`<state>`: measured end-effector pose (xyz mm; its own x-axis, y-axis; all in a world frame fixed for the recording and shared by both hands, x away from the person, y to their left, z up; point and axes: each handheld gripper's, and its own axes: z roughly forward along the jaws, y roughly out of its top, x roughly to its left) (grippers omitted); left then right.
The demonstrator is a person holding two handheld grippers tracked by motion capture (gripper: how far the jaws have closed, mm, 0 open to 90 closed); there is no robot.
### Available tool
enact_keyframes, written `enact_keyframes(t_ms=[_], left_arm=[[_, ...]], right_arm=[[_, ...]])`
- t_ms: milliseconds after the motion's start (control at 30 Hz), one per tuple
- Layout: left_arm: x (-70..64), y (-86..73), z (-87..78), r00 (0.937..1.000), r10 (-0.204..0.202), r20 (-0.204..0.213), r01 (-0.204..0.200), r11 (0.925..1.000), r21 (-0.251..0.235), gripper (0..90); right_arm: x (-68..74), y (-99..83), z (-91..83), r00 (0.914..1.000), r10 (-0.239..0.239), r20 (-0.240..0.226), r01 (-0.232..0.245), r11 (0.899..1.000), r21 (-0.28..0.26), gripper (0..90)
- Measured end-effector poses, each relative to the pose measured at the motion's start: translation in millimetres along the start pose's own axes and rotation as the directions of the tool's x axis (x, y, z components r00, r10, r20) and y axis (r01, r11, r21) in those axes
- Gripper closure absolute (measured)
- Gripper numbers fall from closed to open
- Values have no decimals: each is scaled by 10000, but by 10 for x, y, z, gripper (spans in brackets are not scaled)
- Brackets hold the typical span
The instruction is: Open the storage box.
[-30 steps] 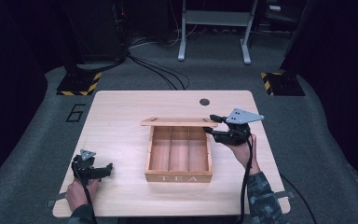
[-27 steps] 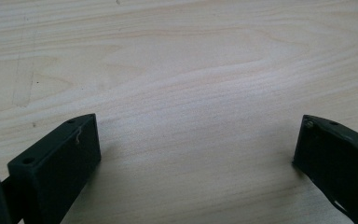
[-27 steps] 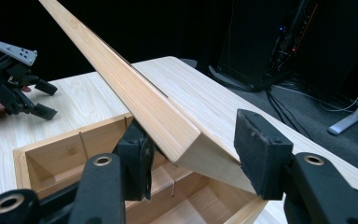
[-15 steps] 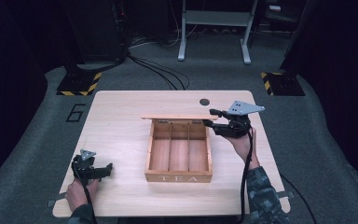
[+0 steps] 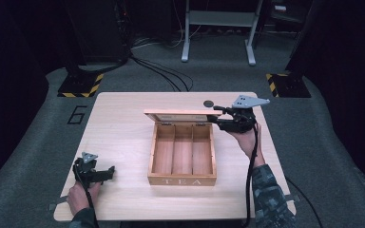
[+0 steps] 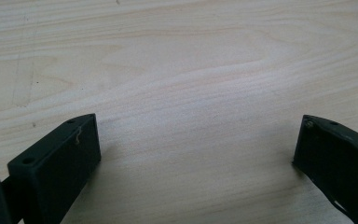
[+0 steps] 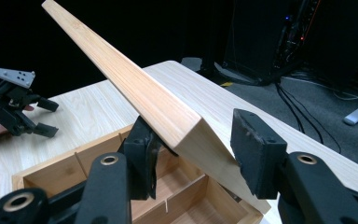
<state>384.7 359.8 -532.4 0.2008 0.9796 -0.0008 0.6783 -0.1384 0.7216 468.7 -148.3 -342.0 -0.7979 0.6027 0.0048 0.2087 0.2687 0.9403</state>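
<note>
Tea box point(image 5: 182, 161) (three compartments) gapes, lid point(image 5: 178, 113) between right gripper point(image 5: 218, 118) wide fingers.

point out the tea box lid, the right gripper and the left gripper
lid point(image 7: 144, 98), right gripper view, on its front edge face
right gripper point(image 5: 217, 117), high view, between its fingertips at the lid's corner
left gripper point(image 5: 109, 172), high view, between its fingertips

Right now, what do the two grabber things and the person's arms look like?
Both are black metal tools. The right gripper has chunky flat black jaws with round brassy rivets, a grey three-cornered plate with small holes on top, and a black cable trailing along the camouflage sleeve. The left gripper looks the same, with its own small grey plate and cable.
</note>
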Motion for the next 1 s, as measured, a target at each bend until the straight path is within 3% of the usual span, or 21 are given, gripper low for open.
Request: enact_keyframes(t_ms=[267,567,1000], left_arm=[[5,0,-3,10000,79,7,-79,10000,42,2],[5,0,-4,10000,81,8,-81,10000,55,2],[5,0,-4,10000,83,7,-83,9999,56,2]], right_arm=[[-124,82,51,9978,602,-262,-599,9982,97,527],[-226,144,91,9944,905,-540,-895,9958,204,531],[-246,148,96,9938,905,-639,-892,9958,219,532]])
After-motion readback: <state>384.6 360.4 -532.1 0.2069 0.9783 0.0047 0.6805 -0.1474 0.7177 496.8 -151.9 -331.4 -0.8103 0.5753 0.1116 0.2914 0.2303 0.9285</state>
